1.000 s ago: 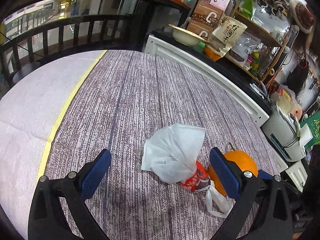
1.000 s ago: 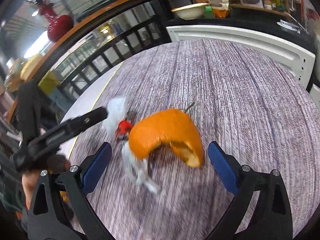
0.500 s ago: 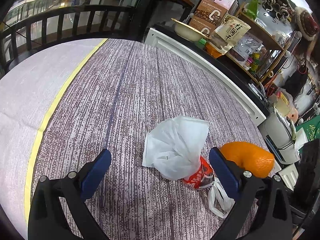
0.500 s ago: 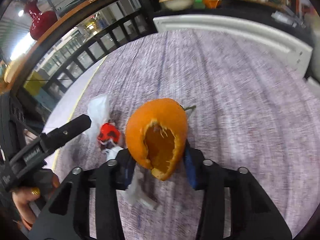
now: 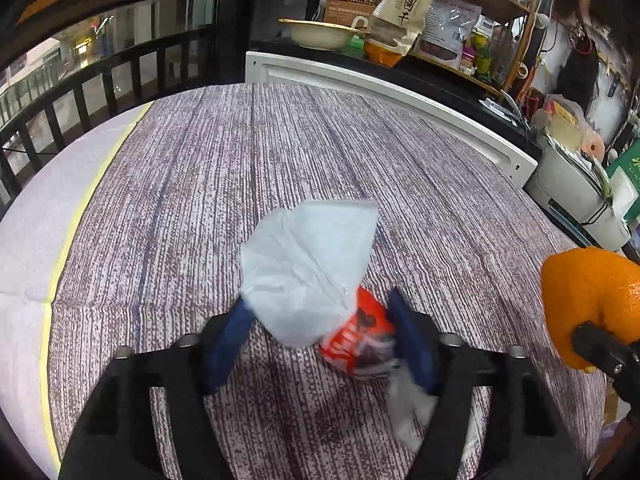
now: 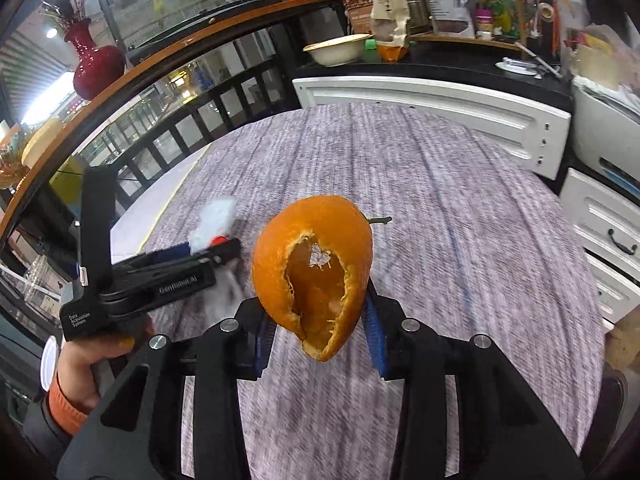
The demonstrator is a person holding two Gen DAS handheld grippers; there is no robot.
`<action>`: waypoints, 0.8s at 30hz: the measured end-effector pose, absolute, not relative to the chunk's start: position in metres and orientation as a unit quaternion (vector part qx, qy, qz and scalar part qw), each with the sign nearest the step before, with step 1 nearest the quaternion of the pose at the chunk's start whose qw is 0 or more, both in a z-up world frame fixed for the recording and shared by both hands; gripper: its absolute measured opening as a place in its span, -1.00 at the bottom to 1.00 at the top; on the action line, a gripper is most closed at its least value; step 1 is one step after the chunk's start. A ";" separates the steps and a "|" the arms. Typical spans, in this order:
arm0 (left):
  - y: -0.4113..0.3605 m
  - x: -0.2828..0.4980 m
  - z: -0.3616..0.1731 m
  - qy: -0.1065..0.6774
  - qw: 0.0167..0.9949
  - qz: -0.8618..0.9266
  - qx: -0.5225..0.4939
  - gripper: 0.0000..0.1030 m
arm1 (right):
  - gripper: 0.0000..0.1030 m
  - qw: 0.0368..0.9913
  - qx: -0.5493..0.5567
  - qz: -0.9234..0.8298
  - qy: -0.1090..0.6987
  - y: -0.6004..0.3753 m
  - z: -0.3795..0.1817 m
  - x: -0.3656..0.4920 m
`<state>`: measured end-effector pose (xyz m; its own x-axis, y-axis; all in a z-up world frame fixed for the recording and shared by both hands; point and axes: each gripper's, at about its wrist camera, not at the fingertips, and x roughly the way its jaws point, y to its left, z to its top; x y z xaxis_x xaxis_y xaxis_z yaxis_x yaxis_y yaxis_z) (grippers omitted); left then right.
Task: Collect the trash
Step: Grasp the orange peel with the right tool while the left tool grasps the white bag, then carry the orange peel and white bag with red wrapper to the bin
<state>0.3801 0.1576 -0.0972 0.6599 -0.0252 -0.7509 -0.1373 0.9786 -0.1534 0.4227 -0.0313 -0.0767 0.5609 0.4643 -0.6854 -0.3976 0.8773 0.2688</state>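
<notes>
A white plastic bag (image 5: pixel 308 268) with a red wrapper (image 5: pixel 352 340) inside lies on the purple tablecloth (image 5: pixel 280 152). My left gripper (image 5: pixel 320 344) is shut on the bag near its red part. My right gripper (image 6: pixel 316 332) is shut on a hollow orange peel (image 6: pixel 316 264) and holds it above the table. The peel also shows at the right edge of the left wrist view (image 5: pixel 592 304). In the right wrist view the left gripper (image 6: pixel 192 256) and the bag (image 6: pixel 216 220) are to the left of the peel.
A white cabinet front (image 5: pixel 380 92) runs along the table's far side, with a bowl (image 5: pixel 320 34) and food packets (image 5: pixel 404 4) behind it. A black railing (image 5: pixel 80 92) stands at the left. White drawers (image 6: pixel 604 240) stand at the right. A small green stem (image 6: pixel 380 220) lies on the cloth.
My left gripper has closed on the bag. My right gripper closed on the orange peel and lifted it off the table to the right.
</notes>
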 end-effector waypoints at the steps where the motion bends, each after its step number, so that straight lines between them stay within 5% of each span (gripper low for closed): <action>1: 0.158 0.379 -0.097 0.410 0.906 0.025 -0.105 -0.03 | -0.24 0.884 0.041 0.242 0.398 -0.036 -0.076 0.418; 5: 0.159 0.373 -0.098 0.409 0.905 0.007 -0.119 -0.36 | -0.24 0.888 0.047 0.235 0.392 -0.051 -0.076 0.406; 24: 0.088 0.275 -0.071 0.383 0.917 -0.066 -0.089 -0.40 | -0.24 0.903 0.076 0.207 0.369 -0.126 -0.069 0.319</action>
<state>0.2753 0.0877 -0.0708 0.6973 -0.1891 -0.6914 0.0527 0.9755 -0.2137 0.3190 -0.1261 -0.0693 0.6420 0.4302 -0.6347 -0.3186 0.9026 0.2896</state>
